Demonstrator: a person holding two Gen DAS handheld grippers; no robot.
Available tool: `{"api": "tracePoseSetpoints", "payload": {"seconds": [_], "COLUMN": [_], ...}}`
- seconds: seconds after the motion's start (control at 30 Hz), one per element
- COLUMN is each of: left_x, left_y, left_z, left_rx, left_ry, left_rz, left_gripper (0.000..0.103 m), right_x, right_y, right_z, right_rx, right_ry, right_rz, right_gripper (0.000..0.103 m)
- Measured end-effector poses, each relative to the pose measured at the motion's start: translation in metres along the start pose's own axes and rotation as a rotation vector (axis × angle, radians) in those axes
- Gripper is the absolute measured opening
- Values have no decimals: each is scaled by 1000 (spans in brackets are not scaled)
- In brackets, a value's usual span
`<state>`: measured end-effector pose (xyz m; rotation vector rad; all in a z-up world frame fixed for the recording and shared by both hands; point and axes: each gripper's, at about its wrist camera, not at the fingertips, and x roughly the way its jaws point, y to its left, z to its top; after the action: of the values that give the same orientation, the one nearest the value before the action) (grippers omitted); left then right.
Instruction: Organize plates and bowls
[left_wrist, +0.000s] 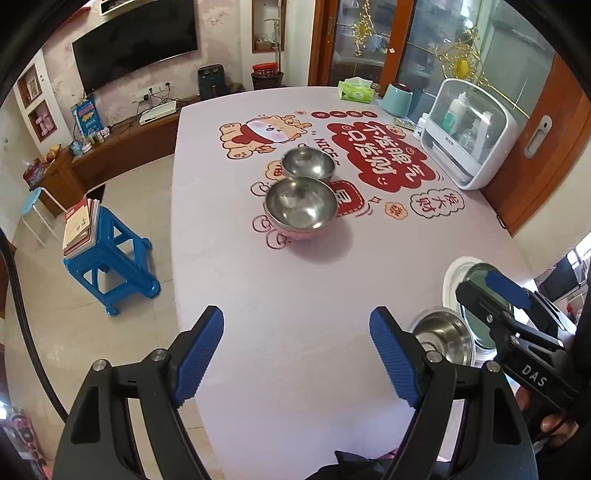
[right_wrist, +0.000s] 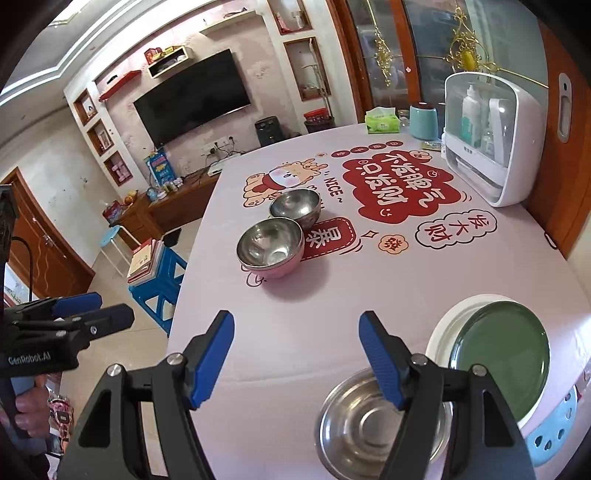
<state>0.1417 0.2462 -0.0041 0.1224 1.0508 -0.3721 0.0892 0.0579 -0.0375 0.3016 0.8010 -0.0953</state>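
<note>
**Table layout: bowls and plates**

Table (right_wrist: 295, 332): two steel bowls at centre, near bowl (right_wrist: 269, 245) just before far bowl (right_wrist: 295, 206). Near right edge: a plate (right_wrist: 502, 339) lying on a larger plate (right_wrist: 439, 332); third steel bowl (right_wrist: 354, 424) just left of that stack. Far right: storage box (right_wrist: 491, 140), with canister (right_wrist: 423, 120) and tissue pack (right_wrist: 382, 121) to its left.

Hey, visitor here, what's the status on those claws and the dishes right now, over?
Left gripper open, empty. Right gripper open, empty. Two bowls mid-table, steel bowl and green plate near. Nothing in the way.
</note>
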Motion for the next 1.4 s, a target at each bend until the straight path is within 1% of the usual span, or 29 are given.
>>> {"api": "tracePoseSetpoints", "payload": {"seconds": [0.17,0.37,0.47,0.53,0.6,0.7,0.83,0.93,1.07,1.3,1.4], "left_x": [7,19,32,40,54,74,111,141,184,246,269], "left_y": [15,24,27,29,31,33,35,35,35,42,47], "left_z": [20,51,71,81,94,104,117,126,132,134,134], "left_rx": [-26,-42,-55,-68,-81,-86,-102,-94,-88,-104,-115], "left_ry": [10,19,27,40,55,83,133,167,222,293,313], "left_rz": [-45,-20,0,-2,-12,-1,-16,-16,-35,-67,-79], "left_gripper": [81,81,81,81,81,81,81,81,81,81,81], "right_x": [2,22,38,49,62,81,111,132,164,215,232], "right_y": [10,16,18,19,19,18,11,8,3,-5,-7], "right_z": [21,55,70,78,85,91,97,99,99,89,85], "right_rx": [9,33,45,47,45,36,40,41,46,77,76], "right_ry": [-1,14,30,45,57,78,106,121,162,252,277], "right_rz": [-11,-6,-14,-21,-21,-25,-20,-22,-28,-20,-20], "right_gripper": [70,70,70,70,70,70,70,70,70,70,70]}}
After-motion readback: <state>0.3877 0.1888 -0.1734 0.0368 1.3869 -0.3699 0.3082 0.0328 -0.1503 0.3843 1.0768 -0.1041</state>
